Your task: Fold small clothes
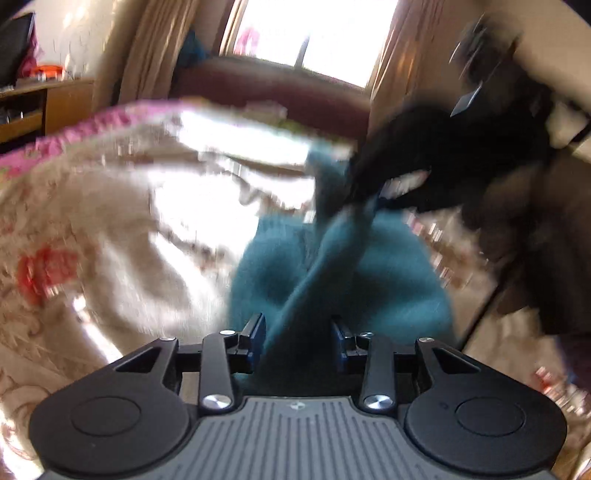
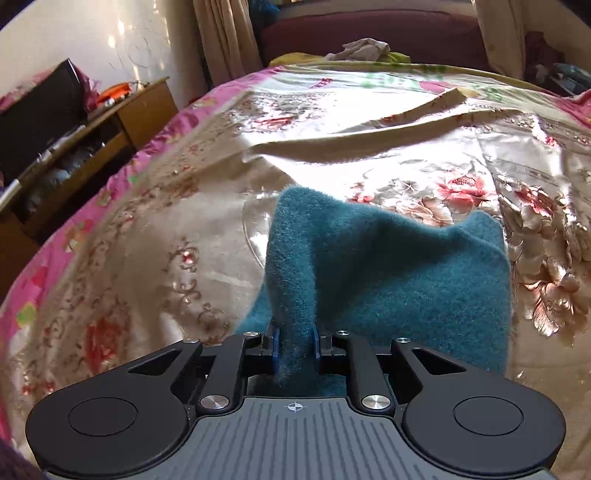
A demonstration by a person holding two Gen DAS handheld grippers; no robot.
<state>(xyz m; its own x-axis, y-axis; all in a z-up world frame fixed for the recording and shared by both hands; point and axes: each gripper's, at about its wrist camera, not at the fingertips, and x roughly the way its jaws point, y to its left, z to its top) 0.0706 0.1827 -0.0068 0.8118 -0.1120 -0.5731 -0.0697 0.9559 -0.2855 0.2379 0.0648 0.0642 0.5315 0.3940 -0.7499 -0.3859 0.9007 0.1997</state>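
Observation:
A fuzzy teal garment (image 2: 388, 266) lies on a floral satin bedspread (image 2: 177, 206), one edge pulled up into a ridge. My right gripper (image 2: 295, 347) is shut on that raised edge, its blue pads pinching the fleece. In the left wrist view, which is blurred, the same teal garment (image 1: 332, 273) runs up from between my left gripper's (image 1: 298, 343) fingers, which are shut on a fold of it. The other gripper shows there as a dark shape (image 1: 436, 162) holding the garment's far end off the bed.
A wooden side cabinet (image 2: 122, 114) with clutter stands left of the bed. A crumpled pale cloth (image 2: 362, 50) lies near the dark red headboard (image 2: 369, 33). Curtains and a bright window (image 1: 314, 33) are behind. The bedspread has a fold (image 2: 369, 136) ahead of the garment.

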